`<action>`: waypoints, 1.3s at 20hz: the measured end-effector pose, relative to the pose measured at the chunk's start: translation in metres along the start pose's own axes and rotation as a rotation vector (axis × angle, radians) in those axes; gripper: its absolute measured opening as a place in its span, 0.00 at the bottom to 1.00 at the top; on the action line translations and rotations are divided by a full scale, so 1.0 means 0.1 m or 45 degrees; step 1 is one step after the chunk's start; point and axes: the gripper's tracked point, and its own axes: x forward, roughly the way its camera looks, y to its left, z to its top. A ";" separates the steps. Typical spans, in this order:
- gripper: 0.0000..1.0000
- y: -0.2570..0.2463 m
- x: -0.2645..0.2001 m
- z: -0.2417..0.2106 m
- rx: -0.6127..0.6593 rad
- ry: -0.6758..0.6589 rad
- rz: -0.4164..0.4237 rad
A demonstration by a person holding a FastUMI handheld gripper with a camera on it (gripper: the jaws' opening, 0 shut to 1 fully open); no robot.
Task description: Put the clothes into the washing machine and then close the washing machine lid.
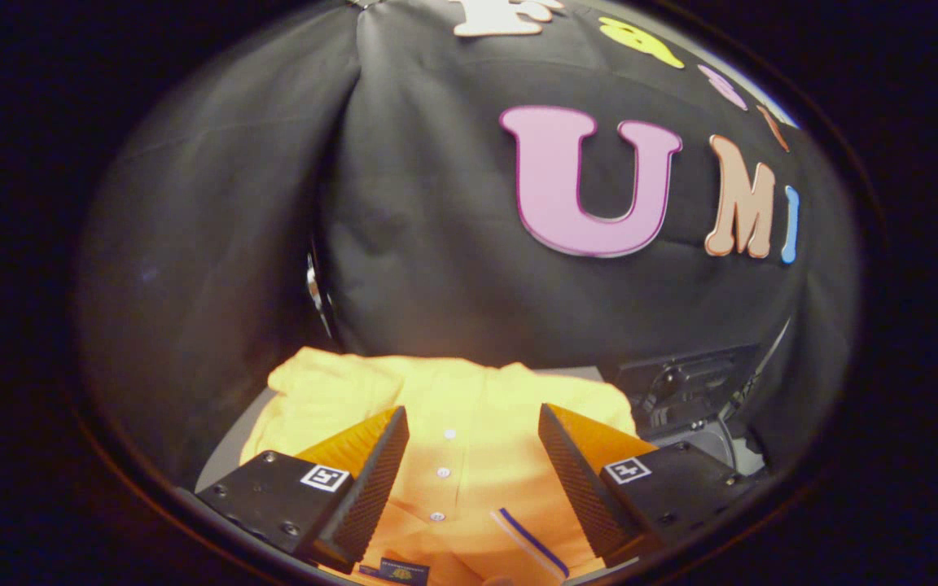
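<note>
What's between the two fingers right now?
In the gripper view, the open gripper has the yellow shirt lying between its fingers, button row centred; neither finger presses it.

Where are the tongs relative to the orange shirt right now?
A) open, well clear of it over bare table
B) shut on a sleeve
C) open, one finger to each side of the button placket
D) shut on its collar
C: the tongs stand open, fingers apart, with the orange shirt lying between and beyond them and its row of white buttons running down the gap; neither finger presses on the cloth.
</note>
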 end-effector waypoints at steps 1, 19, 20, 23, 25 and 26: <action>0.98 0.00 0.04 -0.05 -0.004 0.022 -0.015; 0.02 -0.17 0.02 0.10 0.167 0.033 0.504; 0.02 -0.19 -0.10 0.17 0.135 0.007 0.504; 0.01 -0.28 -0.40 0.58 0.110 -0.111 0.480; 0.01 -0.43 -0.58 0.91 0.067 -0.201 0.420; 0.02 -0.50 -0.67 1.08 0.059 -0.242 0.393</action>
